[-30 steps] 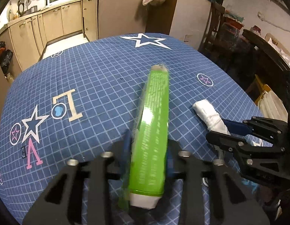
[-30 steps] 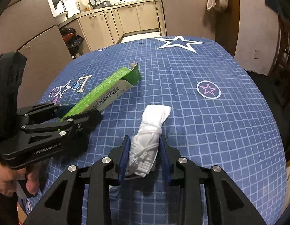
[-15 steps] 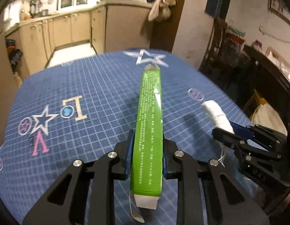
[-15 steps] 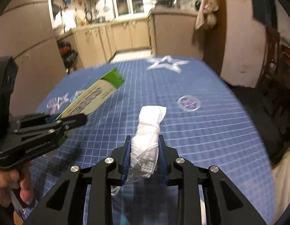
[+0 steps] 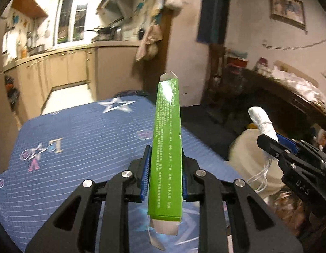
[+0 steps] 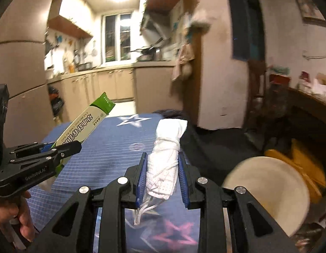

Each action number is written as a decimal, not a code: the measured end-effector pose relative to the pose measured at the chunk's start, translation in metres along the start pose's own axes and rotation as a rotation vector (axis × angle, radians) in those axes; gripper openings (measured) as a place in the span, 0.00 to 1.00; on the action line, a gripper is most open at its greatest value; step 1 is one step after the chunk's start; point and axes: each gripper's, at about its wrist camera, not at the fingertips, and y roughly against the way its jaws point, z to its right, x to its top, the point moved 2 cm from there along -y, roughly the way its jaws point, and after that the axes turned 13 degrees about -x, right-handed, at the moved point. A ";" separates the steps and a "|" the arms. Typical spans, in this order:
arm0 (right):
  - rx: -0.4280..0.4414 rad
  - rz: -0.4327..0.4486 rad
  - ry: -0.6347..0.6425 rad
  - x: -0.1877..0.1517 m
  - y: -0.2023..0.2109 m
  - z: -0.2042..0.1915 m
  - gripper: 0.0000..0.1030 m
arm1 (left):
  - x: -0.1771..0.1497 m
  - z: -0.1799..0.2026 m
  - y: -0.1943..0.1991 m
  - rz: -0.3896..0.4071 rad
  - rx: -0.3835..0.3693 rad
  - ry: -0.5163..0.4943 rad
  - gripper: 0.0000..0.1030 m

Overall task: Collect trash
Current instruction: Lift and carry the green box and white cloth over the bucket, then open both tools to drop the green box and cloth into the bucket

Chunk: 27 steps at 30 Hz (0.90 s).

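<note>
Far left, from the right wrist view: a bare hand [image 6: 23,217] wrapped round the black handle of the left gripper [image 6: 63,147]. Behind it, beige kitchen cabinets [image 6: 112,84] along the back wall, blurred.

Clamped in the left gripper [image 5: 165,154]: a long green cardboard box [image 5: 167,116], slim and printed with small white text, cream and green with dark lettering on the side seen from the right wrist [image 6: 82,126]. Left fingers [image 5: 145,168] just been closing, blue pads now pressed on both long sides of the box near its lower third. Box up off the table, tilted forward and upward, far end flap open, near end flap also open and hanging below the fingers.

Below and beyond: a table under a blue grid-patterned cloth with white stars and letters [image 5: 78,137], bare in the stretch that shows.

Further right, the right gripper [image 6: 162,168], closed tight on a white rolled cloth bundle tied with string [image 6: 167,154]. Blue pads of the right fingers [image 6: 141,175] squeezing the bundle's lower half from both sides; upper end sticking out past the fingertips, loose string ends dangling beneath. Bundle likewise clear of the table, held in the air near its right edge. Same gripper [image 5: 270,140] and bundle [image 5: 261,122] seen side-on from the left wrist, well apart from the green box.

Far right, low beside the table: a round cream-coloured bucket [image 6: 268,189], mouth open, blurred. Above it, a framed picture [image 5: 287,8] on the pale wall.
</note>
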 end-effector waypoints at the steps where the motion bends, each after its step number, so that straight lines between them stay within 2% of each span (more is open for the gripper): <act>1: -0.016 0.005 -0.008 0.001 0.005 0.012 0.28 | 0.002 0.012 -0.004 -0.001 -0.017 -0.009 0.21; 9: -0.175 0.030 -0.084 0.005 0.038 0.133 0.28 | 0.006 0.094 -0.047 -0.038 -0.123 -0.081 0.20; 15: -0.249 0.005 -0.116 0.004 0.038 0.206 0.28 | 0.011 0.143 -0.078 -0.080 -0.185 -0.119 0.20; 19: -0.261 -0.041 -0.121 0.001 0.029 0.243 0.28 | 0.016 0.171 -0.096 -0.104 -0.206 -0.149 0.20; 23: -0.216 -0.118 -0.159 0.003 0.005 0.269 0.28 | 0.019 0.187 -0.118 -0.145 -0.223 -0.161 0.20; 27: -0.183 -0.217 -0.153 0.006 -0.029 0.271 0.28 | 0.017 0.193 -0.136 -0.204 -0.237 -0.155 0.20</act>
